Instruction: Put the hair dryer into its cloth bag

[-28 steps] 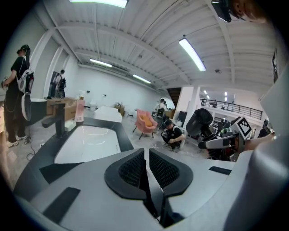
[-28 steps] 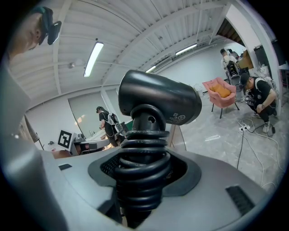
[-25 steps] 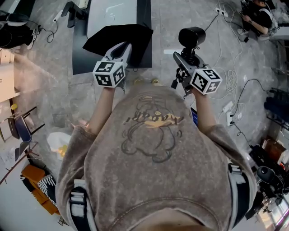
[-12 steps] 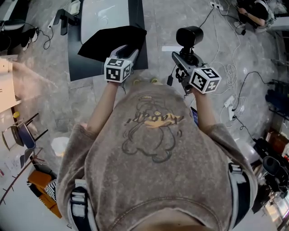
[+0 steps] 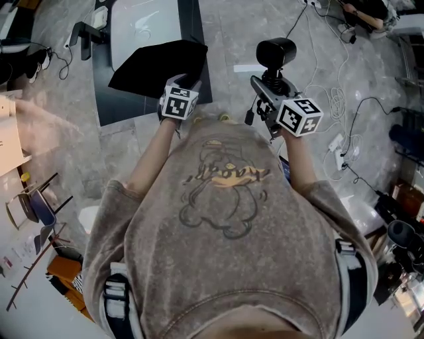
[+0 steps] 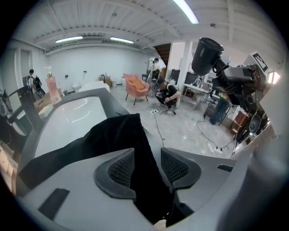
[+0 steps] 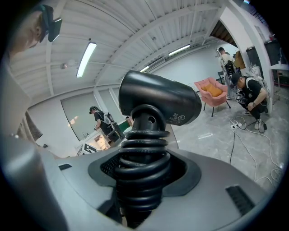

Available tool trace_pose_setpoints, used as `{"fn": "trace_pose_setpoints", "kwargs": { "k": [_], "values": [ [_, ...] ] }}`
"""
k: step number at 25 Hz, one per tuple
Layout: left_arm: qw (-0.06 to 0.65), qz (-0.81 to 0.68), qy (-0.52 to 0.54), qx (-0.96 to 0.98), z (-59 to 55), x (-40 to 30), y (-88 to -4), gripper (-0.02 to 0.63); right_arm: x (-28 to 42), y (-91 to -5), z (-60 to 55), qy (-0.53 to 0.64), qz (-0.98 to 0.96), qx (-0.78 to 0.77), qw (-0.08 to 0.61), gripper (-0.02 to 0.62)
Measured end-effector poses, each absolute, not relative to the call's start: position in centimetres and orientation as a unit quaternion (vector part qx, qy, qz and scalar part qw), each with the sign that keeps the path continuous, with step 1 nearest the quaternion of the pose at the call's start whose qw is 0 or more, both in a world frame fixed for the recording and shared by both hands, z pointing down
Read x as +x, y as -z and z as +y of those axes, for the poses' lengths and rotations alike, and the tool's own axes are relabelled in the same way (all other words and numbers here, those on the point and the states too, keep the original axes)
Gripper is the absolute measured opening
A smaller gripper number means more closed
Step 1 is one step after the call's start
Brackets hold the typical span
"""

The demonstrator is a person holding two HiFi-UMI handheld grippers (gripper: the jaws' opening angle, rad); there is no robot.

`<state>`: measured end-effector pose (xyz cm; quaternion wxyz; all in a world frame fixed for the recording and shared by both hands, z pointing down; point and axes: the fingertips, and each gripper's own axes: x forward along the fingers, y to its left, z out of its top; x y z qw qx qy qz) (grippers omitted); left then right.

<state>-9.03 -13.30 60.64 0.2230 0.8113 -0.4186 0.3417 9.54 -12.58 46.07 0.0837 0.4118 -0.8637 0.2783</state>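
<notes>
The black cloth bag point(image 5: 156, 66) lies crumpled on the near end of a grey table point(image 5: 142, 23). My left gripper point(image 5: 184, 83) is low over the bag's near right edge, tilted down. In the left gripper view its jaws point(image 6: 148, 164) stand wide apart, with a fold of the bag point(image 6: 113, 135) running between the pads, not squeezed. My right gripper point(image 5: 268, 93) hovers to the right of the table, off its edge. It is shut on the handle of the black hair dryer point(image 5: 278, 53), whose cord is coiled round the handle point(image 7: 142, 173). The dryer's barrel point(image 7: 158, 101) stands upright above the jaws.
Cables and a power strip point(image 5: 334, 142) trail over the grey floor to the right. A person crouches at the far right point(image 5: 368, 10). Chairs and clutter point(image 5: 33, 205) stand at the left. A pink armchair point(image 6: 135, 85) is beyond the table.
My left gripper has sunk from above the bag to its near edge and tipped downward. The right gripper with the hair dryer has hardly moved.
</notes>
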Motion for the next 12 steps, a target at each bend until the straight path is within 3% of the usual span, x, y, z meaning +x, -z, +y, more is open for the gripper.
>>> {"fn": "trace_pose_setpoints", "kwargs": {
  "k": [12],
  "values": [
    [0.230, -0.417, -0.373, 0.796, -13.6, -9.8, -63.0, 0.118, 10.2, -46.7, -13.5, -0.285, -0.859, 0.417, 0.083, 0.233]
  ]
}}
